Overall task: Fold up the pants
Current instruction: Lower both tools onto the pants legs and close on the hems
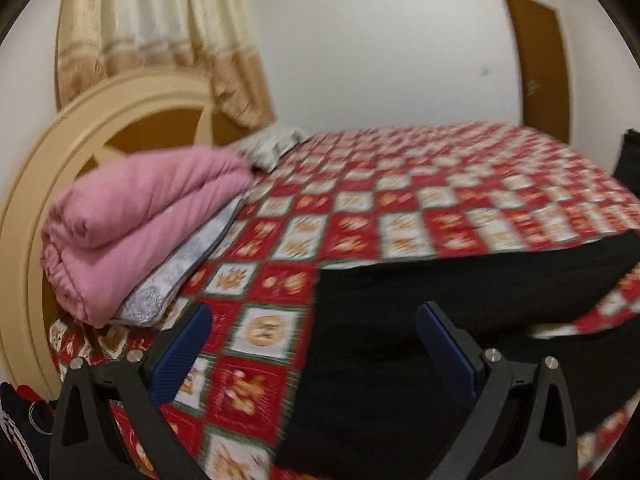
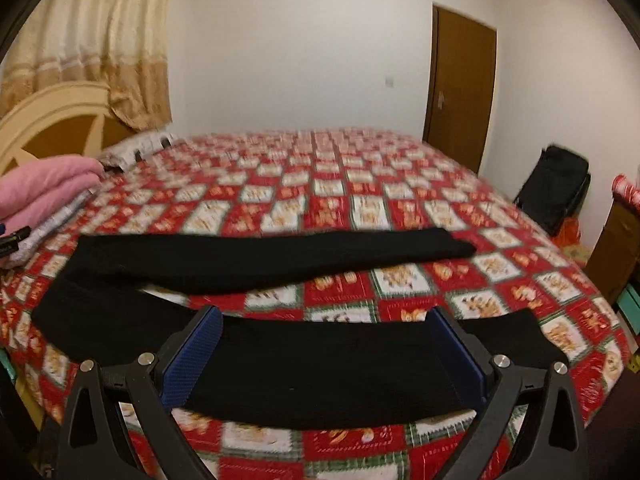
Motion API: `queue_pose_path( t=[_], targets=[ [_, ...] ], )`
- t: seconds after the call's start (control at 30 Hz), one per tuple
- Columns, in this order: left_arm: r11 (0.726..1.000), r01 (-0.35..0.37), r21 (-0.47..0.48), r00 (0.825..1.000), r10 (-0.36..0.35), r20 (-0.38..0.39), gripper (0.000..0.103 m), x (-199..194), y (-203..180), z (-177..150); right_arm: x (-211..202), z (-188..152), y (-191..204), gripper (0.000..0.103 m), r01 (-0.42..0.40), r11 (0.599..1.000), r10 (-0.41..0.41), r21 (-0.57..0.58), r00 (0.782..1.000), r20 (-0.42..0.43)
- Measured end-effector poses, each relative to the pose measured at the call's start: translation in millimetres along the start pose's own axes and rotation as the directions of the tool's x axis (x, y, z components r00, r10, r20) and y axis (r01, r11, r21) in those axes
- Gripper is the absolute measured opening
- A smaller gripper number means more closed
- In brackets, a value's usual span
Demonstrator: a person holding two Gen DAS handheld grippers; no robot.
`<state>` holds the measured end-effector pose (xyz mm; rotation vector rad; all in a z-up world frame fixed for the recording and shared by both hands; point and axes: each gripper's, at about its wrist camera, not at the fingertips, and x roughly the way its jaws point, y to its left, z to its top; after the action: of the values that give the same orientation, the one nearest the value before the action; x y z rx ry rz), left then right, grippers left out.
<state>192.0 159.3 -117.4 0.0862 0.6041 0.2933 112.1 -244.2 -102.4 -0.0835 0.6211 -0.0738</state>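
Right wrist view: pants (image 2: 256,256) spread flat on bed (image 2: 400,200), legs apart, ready for folding; right hand-held gripper (image 2: 328,344) spread above near leg. Left hand-held gripper (image 1: 312,344) spread too, over waist end.

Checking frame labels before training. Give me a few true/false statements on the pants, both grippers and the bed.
1. The black pants lie spread on the bed with the two legs apart. True.
2. The right gripper is shut on a pant leg. False: its jaws are wide open, with the near leg showing between them.
3. The left gripper is open and holds nothing. True.
4. A folded pink blanket sits by the headboard. True.
5. The bedspread is plain white. False: it is a red and white check.
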Motion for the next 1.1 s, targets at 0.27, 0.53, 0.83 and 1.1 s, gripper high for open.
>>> queue_pose_path(
  t=[0.27, 0.53, 0.83, 1.1],
  targets=[
    [0.999, 0.047, 0.022, 0.985, -0.043, -0.166, 0.102, 106, -4, 6, 58, 2, -19, 0.102, 0.031, 0.999, -0.035, -0.037, 0.993, -0.117],
    [0.983, 0.178, -0.043, 0.932, -0.183, -0.312, 0.069, 187, -16, 14, 95, 13, -55, 0.101, 0.056, 0.998, -0.054, 0.006, 0.983, -0.177],
    [0.949, 0.301, -0.093, 0.889, -0.315, -0.332, 0.026, 203, -17, 11, 126, 38, -120, 0.062, 0.102, 0.991, -0.084, 0.082, 0.975, -0.208],
    [0.932, 0.343, -0.115, 0.858, -0.361, -0.366, 0.017, 212, -15, 19, 179, 71, -193, 0.055, 0.092, 0.974, -0.026, 0.206, 0.952, -0.304]
  ],
)
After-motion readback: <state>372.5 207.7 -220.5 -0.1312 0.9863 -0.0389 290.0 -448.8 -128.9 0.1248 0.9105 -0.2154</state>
